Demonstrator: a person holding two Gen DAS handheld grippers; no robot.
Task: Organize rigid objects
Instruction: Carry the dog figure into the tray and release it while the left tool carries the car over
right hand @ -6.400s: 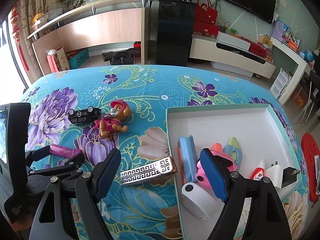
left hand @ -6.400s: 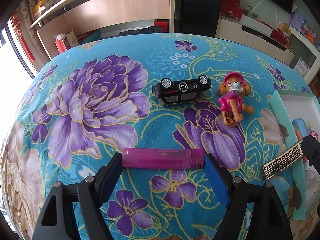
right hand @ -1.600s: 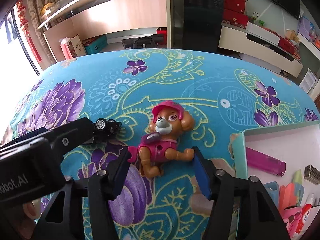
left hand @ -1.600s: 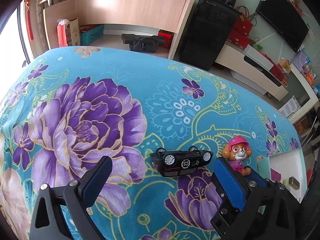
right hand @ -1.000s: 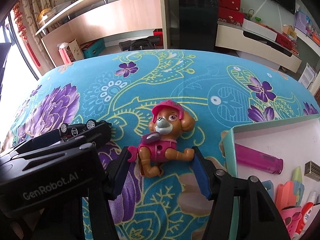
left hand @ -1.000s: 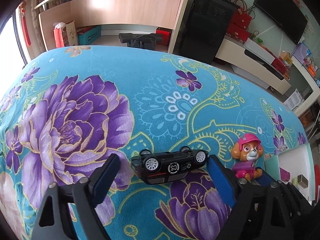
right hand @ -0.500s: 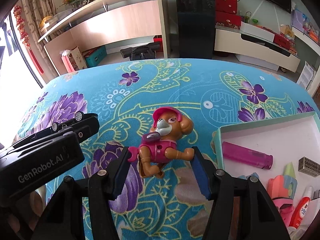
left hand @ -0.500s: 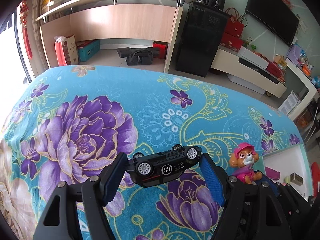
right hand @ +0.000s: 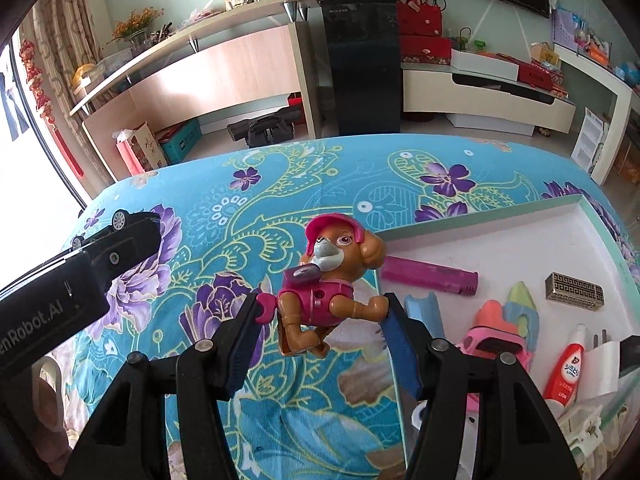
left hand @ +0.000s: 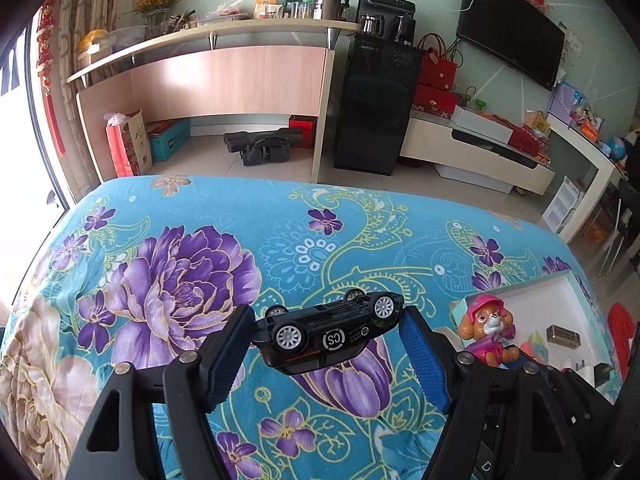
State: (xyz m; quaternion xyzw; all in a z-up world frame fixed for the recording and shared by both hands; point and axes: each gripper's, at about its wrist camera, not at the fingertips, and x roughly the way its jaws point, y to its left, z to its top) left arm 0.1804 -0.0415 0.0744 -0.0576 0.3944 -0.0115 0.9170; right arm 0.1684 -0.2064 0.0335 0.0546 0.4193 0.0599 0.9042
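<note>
My left gripper [left hand: 326, 354] is shut on a black toy car [left hand: 330, 334], held upside down and tilted above the flowered blue cloth [left hand: 180, 264]. My right gripper [right hand: 320, 334] is shut on a pink-and-brown toy dog [right hand: 328, 284], lifted off the cloth beside the open box [right hand: 480, 208]. The dog also shows in the left wrist view [left hand: 490, 338]. The car and left gripper show at the left of the right wrist view [right hand: 128, 226].
The teal-rimmed white box holds a pink lighter [right hand: 430, 276], a patterned metal lighter [right hand: 574, 292], a red-and-white tube [right hand: 568, 368], a blue piece [right hand: 424, 314] and pastel toys [right hand: 504, 328]. The table's far edge [right hand: 360, 138] drops to the room floor.
Both grippers have risen from the cloth, the left carrying the car, the right carrying the dog, which now hangs nearer the box's left rim.
</note>
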